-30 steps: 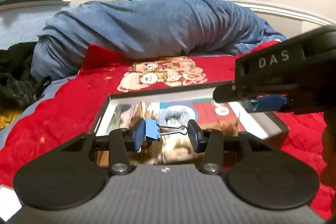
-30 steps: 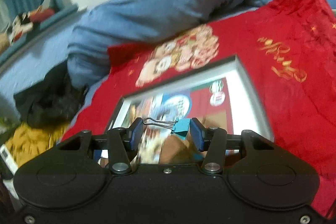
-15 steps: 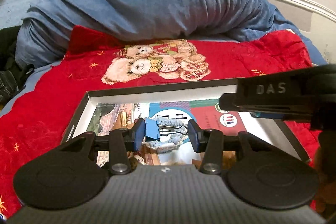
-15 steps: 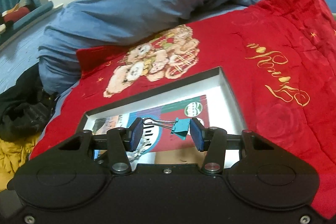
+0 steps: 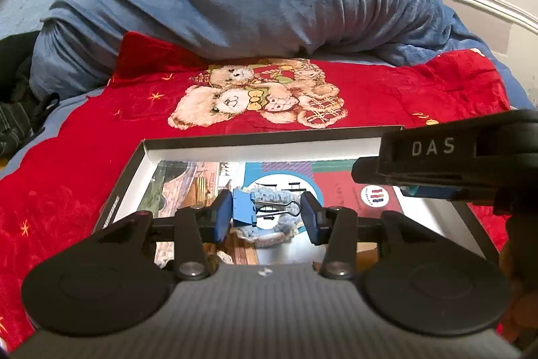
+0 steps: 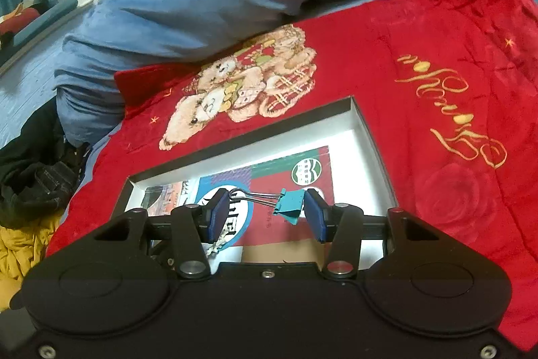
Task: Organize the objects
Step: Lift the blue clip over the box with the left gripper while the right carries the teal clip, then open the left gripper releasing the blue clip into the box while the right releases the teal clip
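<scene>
We are holding a binder clip in each gripper, both poised above the open box, and the coming move turns on that vertical relation: the box floor is lying directly below and slightly ahead of both claws, so each clip needs only to go down and be let go. In the left gripper (image 5: 266, 217) the pads are clamped across the blue binder clip (image 5: 244, 210), its long axis running crosswise from pad to pad, blue body against the left pad and wire handles pointing at the right pad; in the right gripper (image 6: 265, 215) the pads are clamped on the teal binder clip (image 6: 290, 205) mirror-fashion, teal body at the right pad and wire handles reaching to the left pad. We are judging neither hand markedly nearer the box; from the left camera the right gripper's body is crossing the frame on the right, bearing the letters "DAS". Below, printed cards (image 6: 289, 190) are covering the floor of the box (image 5: 262, 151), one showing a round green emblem whose writing is too small to read. Farther out, the red blanket (image 6: 437, 110) is showing teddy bears and gold cursive script we cannot make out; beyond it the blue duvet (image 5: 235, 5) is lying bunched.
</scene>
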Demonstrator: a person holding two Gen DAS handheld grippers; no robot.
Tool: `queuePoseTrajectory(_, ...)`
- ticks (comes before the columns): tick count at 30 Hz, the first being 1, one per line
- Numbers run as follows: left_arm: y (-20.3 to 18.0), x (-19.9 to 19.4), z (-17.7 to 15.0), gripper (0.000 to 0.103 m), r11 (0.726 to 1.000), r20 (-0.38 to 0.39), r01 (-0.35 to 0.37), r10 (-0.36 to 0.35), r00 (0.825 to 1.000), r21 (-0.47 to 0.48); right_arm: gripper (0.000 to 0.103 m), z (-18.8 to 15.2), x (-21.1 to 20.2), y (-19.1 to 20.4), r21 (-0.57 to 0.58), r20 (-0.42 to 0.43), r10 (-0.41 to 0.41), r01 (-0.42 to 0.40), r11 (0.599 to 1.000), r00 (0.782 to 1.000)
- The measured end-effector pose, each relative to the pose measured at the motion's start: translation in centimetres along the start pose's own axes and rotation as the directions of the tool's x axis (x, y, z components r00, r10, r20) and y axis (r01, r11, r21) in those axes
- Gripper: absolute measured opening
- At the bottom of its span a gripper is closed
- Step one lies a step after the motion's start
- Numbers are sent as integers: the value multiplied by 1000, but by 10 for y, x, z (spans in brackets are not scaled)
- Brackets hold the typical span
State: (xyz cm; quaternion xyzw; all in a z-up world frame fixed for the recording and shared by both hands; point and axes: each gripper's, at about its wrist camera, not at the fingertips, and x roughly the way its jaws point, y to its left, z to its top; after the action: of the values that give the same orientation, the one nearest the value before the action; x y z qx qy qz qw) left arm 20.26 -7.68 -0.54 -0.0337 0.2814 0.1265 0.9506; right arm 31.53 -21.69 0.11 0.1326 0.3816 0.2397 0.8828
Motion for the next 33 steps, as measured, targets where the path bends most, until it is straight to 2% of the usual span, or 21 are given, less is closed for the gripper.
queuePoseTrajectory(15, 18, 3, -7, 50, 1000, -9, -11, 11, 1000, -6, 47, -6, 13, 12, -29, -36, 7, -8, 1000, 999)
queuePoseTrajectory(33, 23, 11, -9, 51, 1000, -31, -6, 6, 999, -12, 48, -13, 24, 24, -46, -75, 15, -19, 999, 997)
